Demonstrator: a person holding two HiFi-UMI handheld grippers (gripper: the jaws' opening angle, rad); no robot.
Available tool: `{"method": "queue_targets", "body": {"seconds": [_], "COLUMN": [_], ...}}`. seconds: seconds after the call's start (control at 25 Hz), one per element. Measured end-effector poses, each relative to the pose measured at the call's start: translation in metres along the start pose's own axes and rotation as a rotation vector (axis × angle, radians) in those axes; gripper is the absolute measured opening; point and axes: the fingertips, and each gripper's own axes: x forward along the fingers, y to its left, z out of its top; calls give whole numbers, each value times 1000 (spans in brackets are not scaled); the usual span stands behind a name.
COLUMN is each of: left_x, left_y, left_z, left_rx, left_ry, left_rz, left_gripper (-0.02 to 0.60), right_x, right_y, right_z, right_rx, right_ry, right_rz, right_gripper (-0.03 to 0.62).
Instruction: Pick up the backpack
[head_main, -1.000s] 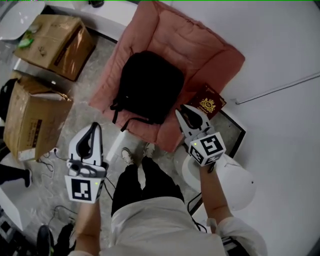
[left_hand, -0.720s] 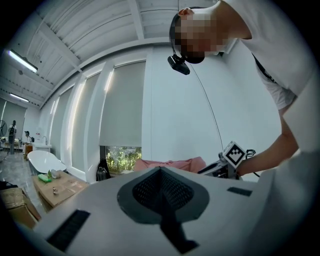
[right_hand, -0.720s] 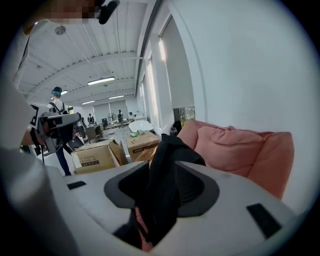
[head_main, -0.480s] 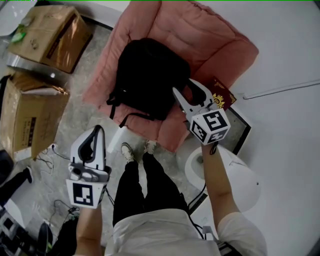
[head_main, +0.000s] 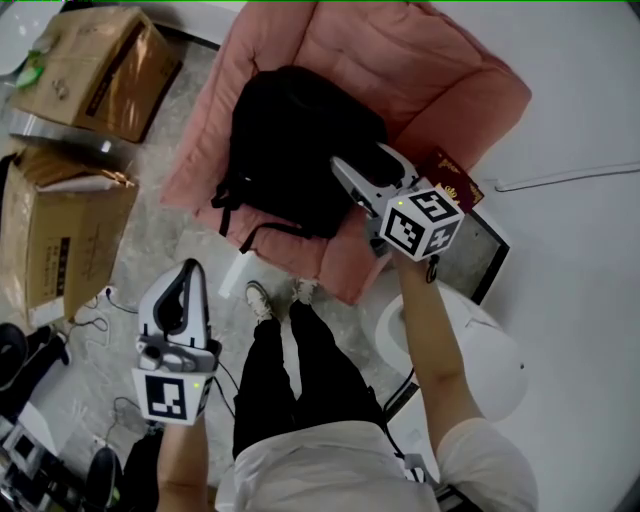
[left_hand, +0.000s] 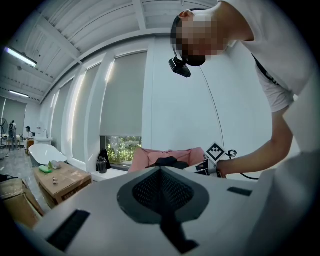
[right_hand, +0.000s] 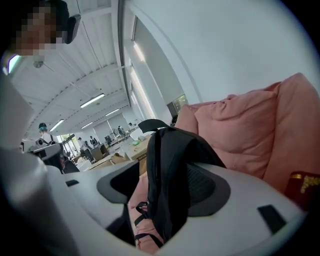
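The black backpack (head_main: 295, 150) lies on the pink armchair (head_main: 420, 70) near its front edge, between the opening, unpressed jaws of the right gripper (head_main: 362, 166), while the left gripper (head_main: 188, 270) hangs clenched and empty.

Head view steeply down; gripper views near-level; all share backpack (head_main: 295, 150).

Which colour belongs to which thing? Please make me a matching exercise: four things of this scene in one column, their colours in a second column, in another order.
Things:
1. backpack
2. armchair
3. cardboard box
4. booklet beside the armchair

Colours:
a. pink
b. dark red
c. black
d. brown

Pairs: 1-c; 2-a; 3-d; 4-b
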Motion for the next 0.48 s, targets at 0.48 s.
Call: {"method": "queue_targets", "body": {"seconds": [0.48], "left_x": [3], "left_y": [12], "left_z": [-11], "left_rx": [-11], "left_ry": [29], "left_rz": [33], "left_gripper": [11], "right_x": [39], "right_y": [6], "right_z": [17], "right_rx": [104], "right_ry": [-59], "right_rz": [172], "right_gripper": [291]}}
